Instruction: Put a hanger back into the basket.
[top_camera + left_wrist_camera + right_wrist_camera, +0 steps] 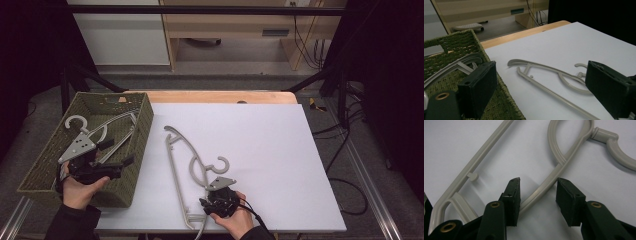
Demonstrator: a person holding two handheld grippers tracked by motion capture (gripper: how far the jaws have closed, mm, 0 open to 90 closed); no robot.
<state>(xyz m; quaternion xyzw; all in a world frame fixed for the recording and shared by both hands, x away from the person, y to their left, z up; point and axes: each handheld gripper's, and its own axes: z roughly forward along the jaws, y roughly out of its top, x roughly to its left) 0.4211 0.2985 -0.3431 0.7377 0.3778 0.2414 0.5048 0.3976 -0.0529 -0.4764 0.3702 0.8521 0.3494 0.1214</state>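
Grey hanger lies flat on the white tabletop, just right of the basket. Right gripper jaws apart, straddling the hanger's curved arm, not clamped. Left gripper jaws released, over the basket holding another hanger.

Bright overhead light, dark surroundings, soft shadows, mild glare, slightly blurred close foreground

Both tongs are black: the left tongs and right tongs each carry a grey three-cornered plate — brass-coloured rivets show at the jaw pivots — and both sleeves are dark.
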